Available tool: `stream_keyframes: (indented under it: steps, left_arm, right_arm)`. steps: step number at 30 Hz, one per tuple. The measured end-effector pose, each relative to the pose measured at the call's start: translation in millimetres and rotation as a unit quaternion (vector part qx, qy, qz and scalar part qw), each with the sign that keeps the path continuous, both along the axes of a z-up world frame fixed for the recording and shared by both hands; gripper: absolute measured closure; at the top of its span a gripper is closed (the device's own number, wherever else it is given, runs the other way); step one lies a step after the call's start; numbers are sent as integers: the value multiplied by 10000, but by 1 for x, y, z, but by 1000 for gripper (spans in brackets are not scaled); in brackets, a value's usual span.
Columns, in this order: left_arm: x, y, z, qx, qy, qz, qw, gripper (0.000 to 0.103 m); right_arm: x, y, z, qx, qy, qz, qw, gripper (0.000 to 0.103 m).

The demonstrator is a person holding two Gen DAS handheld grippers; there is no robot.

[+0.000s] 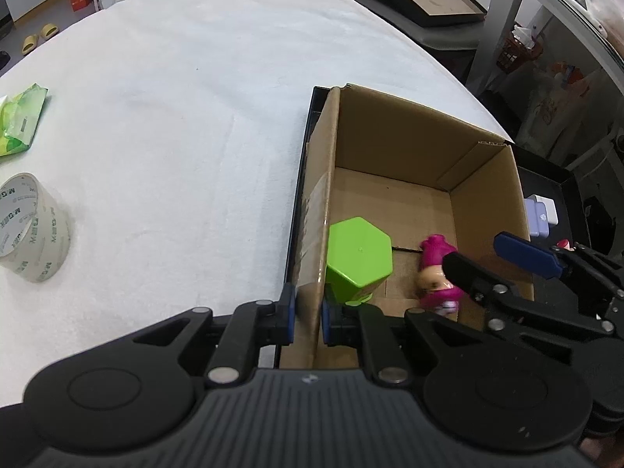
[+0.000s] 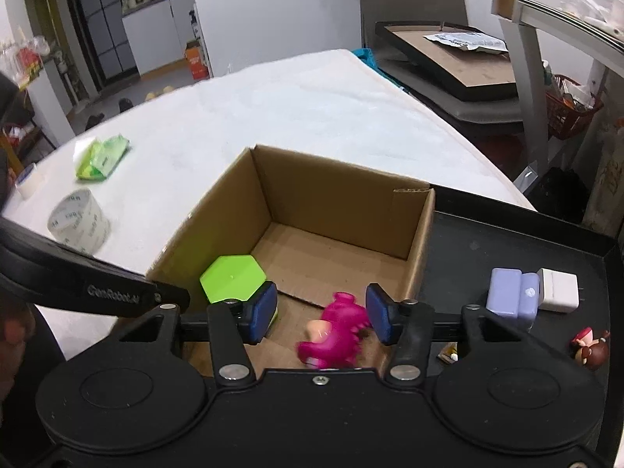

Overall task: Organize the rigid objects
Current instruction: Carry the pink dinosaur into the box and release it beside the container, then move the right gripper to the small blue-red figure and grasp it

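Pink doll [image 2: 335, 331], blurred in the right wrist view, lying or dropping on the floor of the cardboard box [image 2: 343, 210], directly below the right gripper [image 2: 319, 312]. Right gripper's blue pads spread wide, nothing between them; judged a release just made, though not certain. Green hexagonal block [image 2: 234, 277] already inside, at about 9 o'clock from the doll, against the box's left wall.

Left gripper [image 1: 308, 312] pinched narrow on that same left wall [image 1: 319, 210], one pad outside, one inside, apparently steadying the box. Box itself resting on a black tray [image 2: 507, 241].

Step in hand: dropping rigid pieces into the box, two in so far. Still out on the tray, at about 3 o'clock from the box: a lilac block [image 2: 511, 292], a white block [image 2: 557, 290] touching it, and a small brown-and-red figurine [image 2: 591, 347] nearer the camera. Tape roll [image 1: 31, 230] and green packet [image 1: 19, 124] on the white cloth at about 9 to 10 o'clock, well apart from the box.

Next move, as a judgement: lift clear of the box rim, swing toward 3 o'clock, keep wide, settle over one tray piece, then close. Risk: lilac and white blocks touching, so easy to nudge one while gripping the other.
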State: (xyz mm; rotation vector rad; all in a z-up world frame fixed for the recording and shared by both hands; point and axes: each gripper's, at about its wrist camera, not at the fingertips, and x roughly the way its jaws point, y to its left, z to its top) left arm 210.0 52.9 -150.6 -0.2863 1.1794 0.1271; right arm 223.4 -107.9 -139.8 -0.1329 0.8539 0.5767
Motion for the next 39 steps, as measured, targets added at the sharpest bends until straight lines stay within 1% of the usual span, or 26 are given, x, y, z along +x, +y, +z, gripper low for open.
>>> stream_keyframes:
  steps: [5,8,11,15,17,19,23,25,26,28,31,33,36,39]
  left_arm:
    - [4,-5,2,86,54,-21,9999,91]
    - [6,-9,6,240,31,-66,9997,90]
    - [9,-13,9,271,26,-75,9996,88]
    - [13,-18,9,399,116,-75,9991,86]
    - [14,-19,7,407,201,-33,9990,83]
    - [18,-21,3,455,322,-8,9984,79]
    - [17,-21,3,518,340,77,9980,73]
    - [18,-23,2,569,362,66,9977,66]
    - [19,-25,3,608,358,56,9975,65]
    - [20,-28,4,666,341,70,9972,61]
    - [21,-30,4,714,355,126,9967,59]
    - [21,-32,4,761,380,169,9962,58]
    - [23,-36,4,864,428,212,9951,57]
    - [24,-39,4,917,417,247,9946,57]
  right_arm:
    - [4,-17,11,418,52,-102,9991,52]
    - [7,-27,15,610,95,-238,9978,52]
    - [10,-33,17,699,93,-361,9969,52]
    - [13,-45,19,874,86,-522,9948,52]
    - [15,-51,20,936,67,-621,9936,50]
    - [18,-58,20,981,41,-748,9923,44]
    - [25,-73,15,1051,135,-1053,9888,42]
    - [29,-80,12,1068,192,-1227,9865,37]
    - [31,-83,10,1068,213,-1311,9854,35]
    - [34,-90,6,1087,249,-1443,9832,27]
    - [39,-102,-4,1159,400,-1611,9793,24]
    - [42,-110,-12,1245,602,-1715,9754,24]
    - [48,-125,-25,1434,915,-1920,9665,24]
    - [52,-135,-33,1589,1134,-2083,9584,24]
